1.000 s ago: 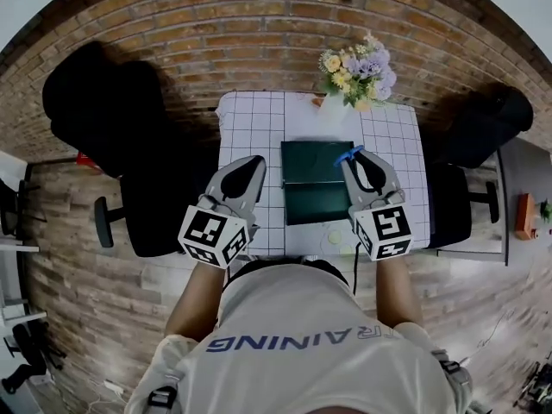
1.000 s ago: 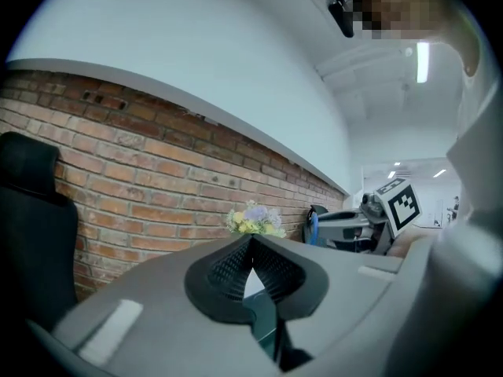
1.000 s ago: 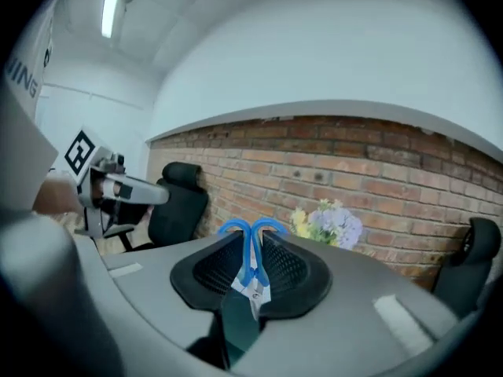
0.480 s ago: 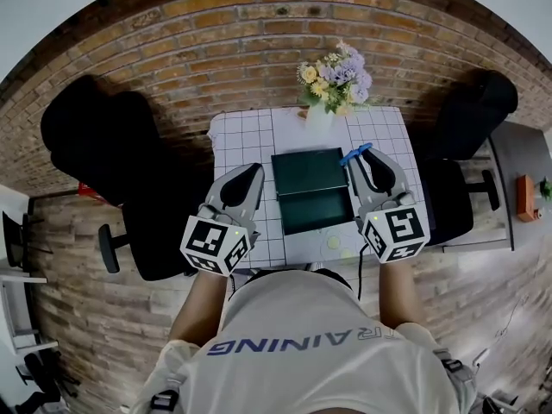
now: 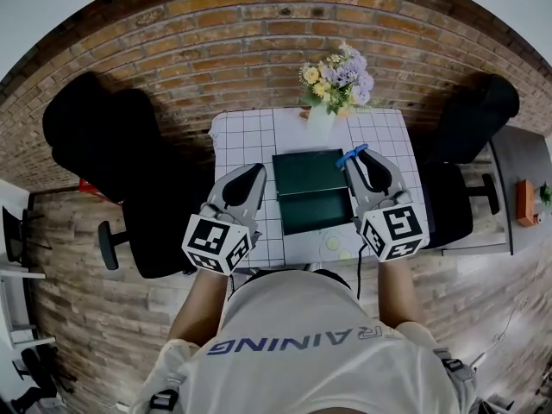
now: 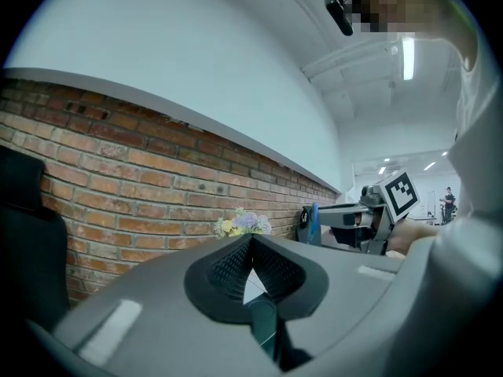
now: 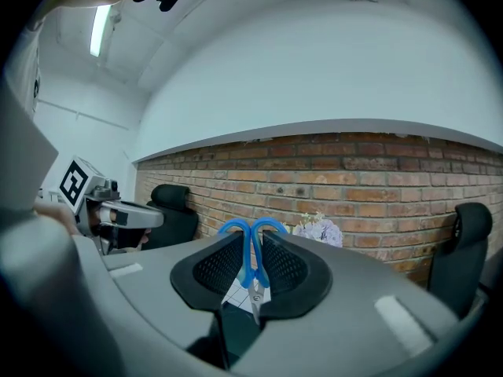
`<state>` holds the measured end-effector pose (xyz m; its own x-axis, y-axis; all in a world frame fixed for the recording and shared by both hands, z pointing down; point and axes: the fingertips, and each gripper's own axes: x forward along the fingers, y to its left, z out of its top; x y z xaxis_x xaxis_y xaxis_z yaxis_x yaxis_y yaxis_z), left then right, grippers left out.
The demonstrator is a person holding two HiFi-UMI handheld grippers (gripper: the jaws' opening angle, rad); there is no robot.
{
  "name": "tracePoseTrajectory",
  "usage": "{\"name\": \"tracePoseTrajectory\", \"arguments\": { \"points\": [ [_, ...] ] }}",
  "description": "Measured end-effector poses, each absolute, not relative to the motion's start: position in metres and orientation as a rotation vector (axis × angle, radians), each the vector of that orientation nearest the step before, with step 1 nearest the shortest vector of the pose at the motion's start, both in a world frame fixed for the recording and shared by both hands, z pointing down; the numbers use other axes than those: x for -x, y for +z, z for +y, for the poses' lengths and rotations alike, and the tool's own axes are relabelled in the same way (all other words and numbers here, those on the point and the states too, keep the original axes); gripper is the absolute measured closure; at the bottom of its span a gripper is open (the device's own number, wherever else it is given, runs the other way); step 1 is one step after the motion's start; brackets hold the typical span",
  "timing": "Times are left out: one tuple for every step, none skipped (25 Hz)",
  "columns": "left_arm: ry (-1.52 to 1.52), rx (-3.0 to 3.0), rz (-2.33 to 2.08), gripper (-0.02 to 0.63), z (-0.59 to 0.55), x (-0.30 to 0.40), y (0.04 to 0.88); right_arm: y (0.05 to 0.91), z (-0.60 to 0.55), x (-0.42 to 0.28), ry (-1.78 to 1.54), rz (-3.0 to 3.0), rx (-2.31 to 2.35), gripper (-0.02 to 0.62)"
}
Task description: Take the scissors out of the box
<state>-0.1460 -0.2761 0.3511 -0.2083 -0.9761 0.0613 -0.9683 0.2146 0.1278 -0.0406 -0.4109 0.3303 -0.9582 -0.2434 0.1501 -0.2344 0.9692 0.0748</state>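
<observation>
Though perhaps cloth, grid tbl [image 5: 246, 132], brickwork [image 5: 259, 24]

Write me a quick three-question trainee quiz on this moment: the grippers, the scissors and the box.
1. True or false: the left gripper holds the scissors.
2. The scissors' handles are: A red, B blue, C black.
3. What stands on the table beyond the open green box?

Key:
1. False. The right gripper is shut on them, beside the box rather than in it; the left gripper's jaws are together with nothing between them.
2. B.
3. Flowers.
</observation>
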Motion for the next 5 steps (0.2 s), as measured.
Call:
{"name": "tracePoseTrajectory", "arguments": {
  "points": [
    [-0.093, -1.886, -2.346, 0.603, -0.2757, 0.1465, 0.3516, 0.3305, -0.4103, 0.0413, -0.08, -2.961, -0.355, 0.502],
    [-0.094, -1.882, -2.347, 0.603, -0.2753, 0.1467, 0.3522, 0.3306, -0.4096, 0.0418, -0.078, -2.962, -0.35, 0.502],
    [-0.095, -1.879, -2.347, 0.603, -0.2748, 0.1467, 0.3528, 0.3306, -0.4089, 0.0422, -0.076, -2.963, -0.346, 0.502],
    [-0.097, -1.875, -2.347, 0.603, -0.2741, 0.1467, 0.3535, 0.3307, -0.4081, 0.0426, -0.075, -2.963, -0.342, 0.502],
    [-0.099, -1.871, -2.347, 0.603, -0.2734, 0.1466, 0.3541, 0.3308, -0.4073, 0.043, -0.074, -2.963, -0.337, 0.502]
  ]
}}
